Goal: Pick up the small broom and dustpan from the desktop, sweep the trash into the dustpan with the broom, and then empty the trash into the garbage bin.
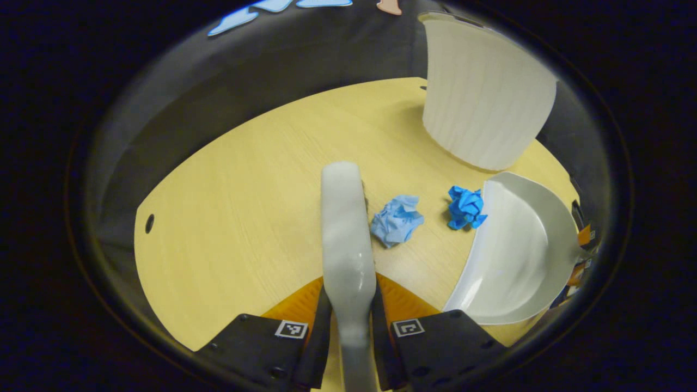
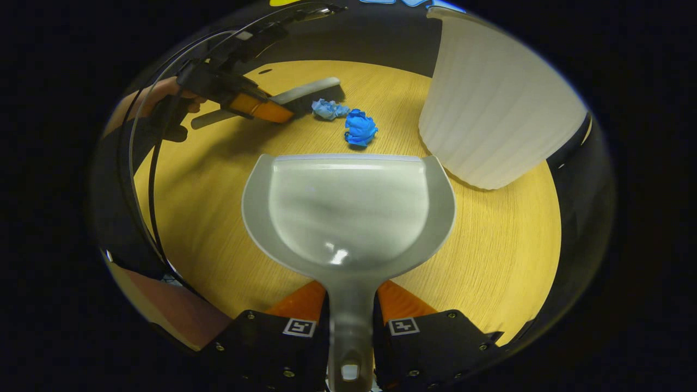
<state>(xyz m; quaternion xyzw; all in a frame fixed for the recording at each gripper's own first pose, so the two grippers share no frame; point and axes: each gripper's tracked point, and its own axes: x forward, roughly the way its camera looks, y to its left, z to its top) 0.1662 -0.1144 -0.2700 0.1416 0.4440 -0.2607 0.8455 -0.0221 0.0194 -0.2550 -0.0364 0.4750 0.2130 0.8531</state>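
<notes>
Pale wood-grain desktop (image 2: 490,261), 2 blue paper wads (image 2: 360,127), white ribbed bin (image 2: 490,109), grey dustpan (image 2: 348,212).

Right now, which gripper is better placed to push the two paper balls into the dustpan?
Left. The left gripper holds the broom beside the pale paper ball; the dark blue ball lies at the dustpan lip.

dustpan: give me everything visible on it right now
The pale grey plastic dustpan is a shallow, glossy scoop with a rounded back, raised side walls and a straight front lip, narrowing into a flat handle with a hanging hole at its end. The right gripper is shut on that handle. The pan is empty, its lip low toward the yellow wooden tabletop and facing the dark blue crumpled paper ball just ahead, not touching it. The white ribbed garbage bin stands to its right.
</notes>
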